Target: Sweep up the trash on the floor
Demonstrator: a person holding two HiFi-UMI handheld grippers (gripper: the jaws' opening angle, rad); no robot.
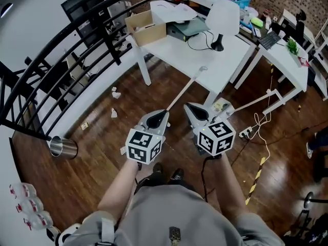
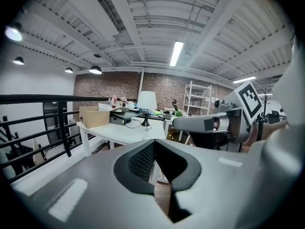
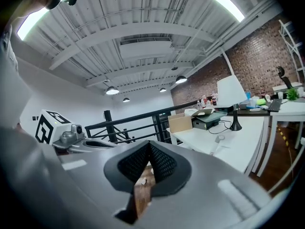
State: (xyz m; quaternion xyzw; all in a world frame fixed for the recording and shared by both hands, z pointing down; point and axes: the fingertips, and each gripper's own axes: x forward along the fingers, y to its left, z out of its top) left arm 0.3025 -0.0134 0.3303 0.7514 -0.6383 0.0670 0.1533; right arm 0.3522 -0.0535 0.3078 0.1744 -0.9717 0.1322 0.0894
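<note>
Crumpled white paper scraps (image 1: 116,93) (image 1: 114,113) lie on the dark wooden floor by the railing, to the left of and beyond both grippers. My left gripper (image 1: 160,118) (image 2: 153,147) is shut with nothing between its jaws. Beside it, my right gripper (image 1: 192,109) (image 3: 148,151) is also shut and empty. A long pale handle (image 1: 184,88) runs from just past the left gripper up to the white table's edge. A second handle (image 1: 251,102) slants off to the right from a dustpan-like thing (image 1: 221,106) next to the right gripper. Neither handle is held.
A white table (image 1: 225,60) with a lamp (image 1: 221,19) and a cardboard box (image 1: 146,27) stands ahead. A black railing (image 1: 61,40) curves along the left. A metal cup (image 1: 62,147) lies on the floor at left. A power strip and cable (image 1: 253,129) lie at right.
</note>
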